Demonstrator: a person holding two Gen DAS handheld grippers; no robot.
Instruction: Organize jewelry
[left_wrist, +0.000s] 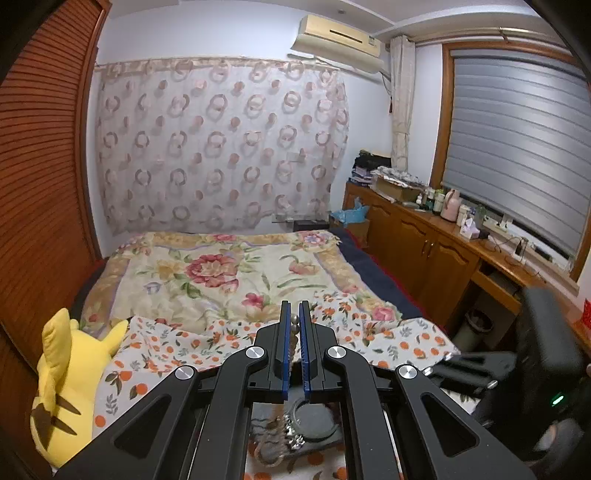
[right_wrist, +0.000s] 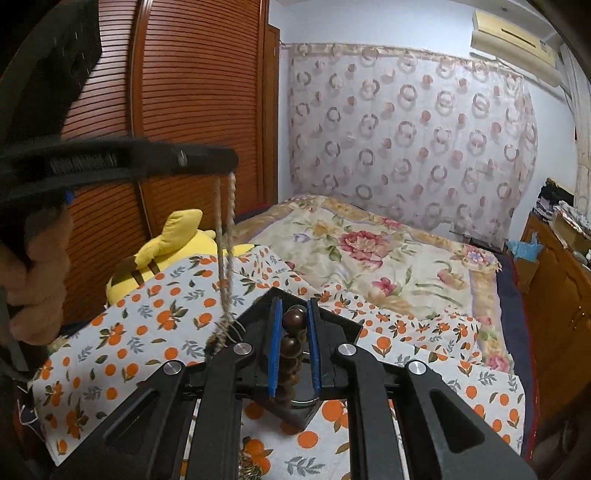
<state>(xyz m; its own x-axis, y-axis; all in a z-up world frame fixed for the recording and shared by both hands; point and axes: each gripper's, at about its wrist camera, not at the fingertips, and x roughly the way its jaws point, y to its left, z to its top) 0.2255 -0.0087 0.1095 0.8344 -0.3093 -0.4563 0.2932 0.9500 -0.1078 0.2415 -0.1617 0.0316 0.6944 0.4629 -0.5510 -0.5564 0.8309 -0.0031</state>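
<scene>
Your right gripper (right_wrist: 293, 334) is clamped on brown beads (right_wrist: 291, 332); your left gripper (left_wrist: 294, 328) pinches the twisted cord (right_wrist: 226, 236) above a black box (right_wrist: 295, 410). Nothing looks stowed yet.

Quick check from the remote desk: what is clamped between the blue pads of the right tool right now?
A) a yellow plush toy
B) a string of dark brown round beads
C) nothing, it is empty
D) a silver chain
B: in the right wrist view, the right tool has its blue pads closed on a string of dark brown round beads that runs down between them.
</scene>
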